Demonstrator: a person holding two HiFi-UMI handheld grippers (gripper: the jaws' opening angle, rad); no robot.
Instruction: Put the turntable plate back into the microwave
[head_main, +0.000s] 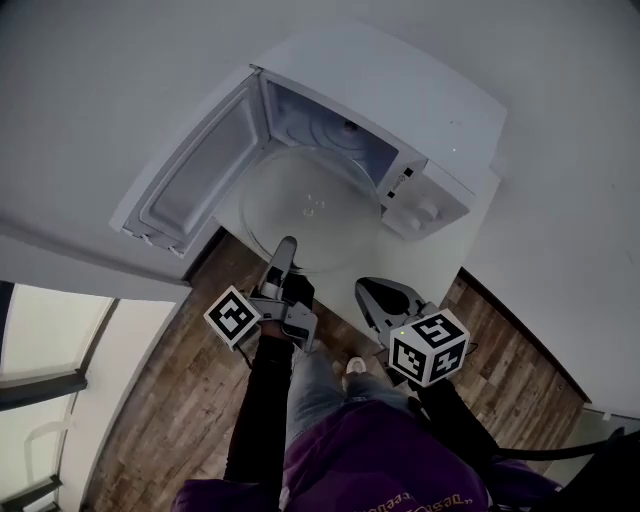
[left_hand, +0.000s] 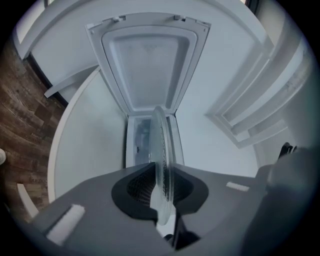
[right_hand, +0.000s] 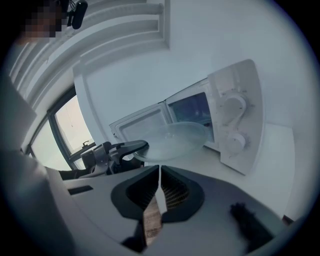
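Plate (left_hand: 159, 137) pinched in left claw (left_hand: 162, 172) (right claw (right_hand: 160, 174) closed).

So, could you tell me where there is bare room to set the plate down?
The microwave's cavity looks bare behind the plate, which the left gripper holds at its mouth. Bare counter lies beside the dial panel. It is crowded in front: plate, open door and right gripper.

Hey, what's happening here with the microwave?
A person is working two handheld grippers at a white microwave whose door stands open. The left gripper is shut on the rim of the glass turntable plate, holding it level just in front of the opening, not yet inside. The right gripper is shut and empty, set back from the plate.
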